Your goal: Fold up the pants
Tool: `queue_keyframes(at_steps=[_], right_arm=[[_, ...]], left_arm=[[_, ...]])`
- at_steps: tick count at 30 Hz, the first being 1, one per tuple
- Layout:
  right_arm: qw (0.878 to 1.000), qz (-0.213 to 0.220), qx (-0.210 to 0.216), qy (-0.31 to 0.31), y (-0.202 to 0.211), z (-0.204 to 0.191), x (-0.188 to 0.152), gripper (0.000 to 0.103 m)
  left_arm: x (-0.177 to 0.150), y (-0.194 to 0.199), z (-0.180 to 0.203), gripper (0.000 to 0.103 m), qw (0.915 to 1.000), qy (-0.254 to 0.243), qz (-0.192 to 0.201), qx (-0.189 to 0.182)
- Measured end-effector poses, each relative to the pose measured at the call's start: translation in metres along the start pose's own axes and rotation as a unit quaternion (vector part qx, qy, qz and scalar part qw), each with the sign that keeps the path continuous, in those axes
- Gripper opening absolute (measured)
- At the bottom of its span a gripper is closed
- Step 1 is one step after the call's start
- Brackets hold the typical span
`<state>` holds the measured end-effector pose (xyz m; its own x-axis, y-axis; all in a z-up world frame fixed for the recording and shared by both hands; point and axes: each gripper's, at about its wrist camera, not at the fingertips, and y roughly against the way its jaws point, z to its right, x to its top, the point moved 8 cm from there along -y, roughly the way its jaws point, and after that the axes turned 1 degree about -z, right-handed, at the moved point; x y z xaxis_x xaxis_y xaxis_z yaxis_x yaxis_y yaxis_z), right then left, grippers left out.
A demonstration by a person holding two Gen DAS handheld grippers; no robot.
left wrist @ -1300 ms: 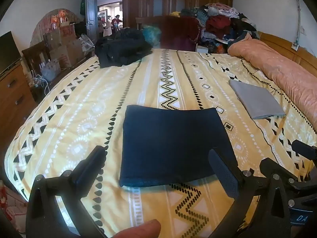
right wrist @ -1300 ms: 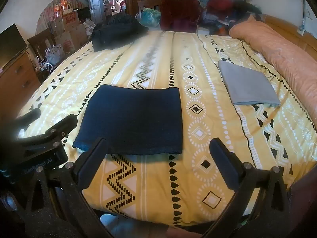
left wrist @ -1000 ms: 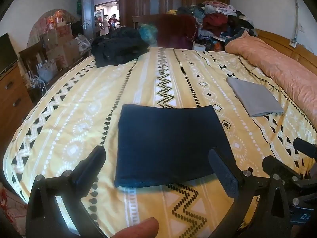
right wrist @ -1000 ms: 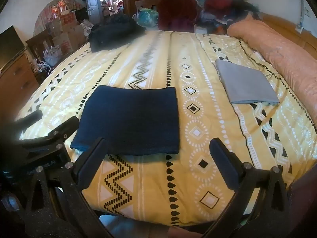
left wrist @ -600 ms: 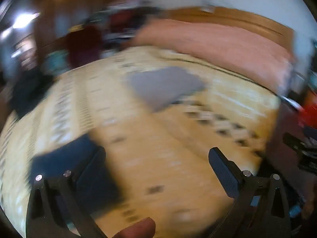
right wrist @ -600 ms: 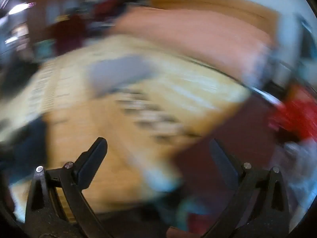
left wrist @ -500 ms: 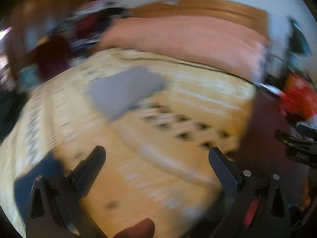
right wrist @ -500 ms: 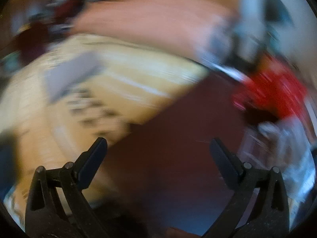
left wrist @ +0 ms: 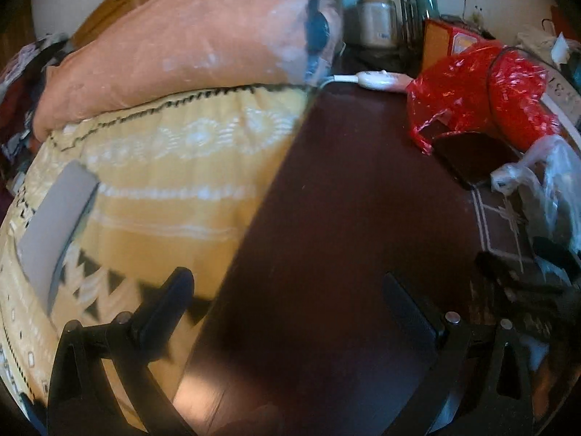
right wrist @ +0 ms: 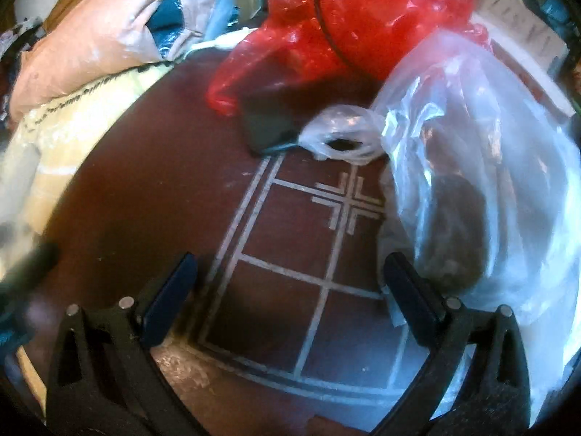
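Dark table (right wrist: 152,196) ahead of my grippers: bare on bed side. Red bag (right wrist: 363,25), clear bag (right wrist: 483,181), black phone (right wrist: 272,123) block far/right side.

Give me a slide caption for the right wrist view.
Open right tongs over a dark red patterned floor, facing a red plastic bag and clear plastic bag.

A lived-in home bedroom. A bed with a yellow patterned cover (left wrist: 174,196) fills nine o'clock, a salmon-pink quilt (left wrist: 189,36) heaped along it at eleven o'clock. A dark wooden table (right wrist: 290,254) beside the bed carries a red plastic bag (right wrist: 363,18) at one o'clock and a clear plastic bag (right wrist: 490,167) at three o'clock.
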<state>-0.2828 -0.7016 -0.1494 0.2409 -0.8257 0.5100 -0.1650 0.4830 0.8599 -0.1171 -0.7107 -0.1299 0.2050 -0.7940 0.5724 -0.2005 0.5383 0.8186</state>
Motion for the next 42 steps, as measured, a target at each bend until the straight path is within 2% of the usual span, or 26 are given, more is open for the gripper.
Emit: queue_keyframes(at_steps=[4,6,8,12,18,20,42], right_arm=[[1.000,0.005,-0.002,0.002,-0.001,0.004,0.002,0.103],[1.000,0.013,-0.004,0.003,-0.001,0.001,0.001,0.103],[1.000,0.021,-0.003,0.002,-0.004,0.003,0.000,0.103],[1.000,0.022,0.000,-0.006,-0.021,0.005,0.009,0.103],[1.000,0.022,-0.005,-0.013,-0.029,0.003,0.014,0.103],[1.000,0.022,-0.007,-0.013,-0.028,0.001,0.014,0.103],[1.000,0.021,-0.009,-0.014,-0.030,0.003,0.014,0.103]], left_arm=[[0.012,-0.029,0.009,0.103,0.9998,-0.010,-0.014,0.006],[0.018,-0.042,0.014,0.103,0.9998,-0.011,0.000,-0.017],[0.025,-0.052,0.017,0.103,0.9991,0.004,-0.007,-0.042],[0.048,-0.066,0.026,0.103,0.9993,0.009,-0.007,-0.035],[0.072,-0.082,0.073,0.103,0.9985,-0.018,-0.008,-0.052],[0.072,-0.080,0.086,0.103,0.9971,-0.040,-0.007,-0.065],[0.071,-0.079,0.087,0.103,0.9971,-0.037,-0.010,-0.066]])
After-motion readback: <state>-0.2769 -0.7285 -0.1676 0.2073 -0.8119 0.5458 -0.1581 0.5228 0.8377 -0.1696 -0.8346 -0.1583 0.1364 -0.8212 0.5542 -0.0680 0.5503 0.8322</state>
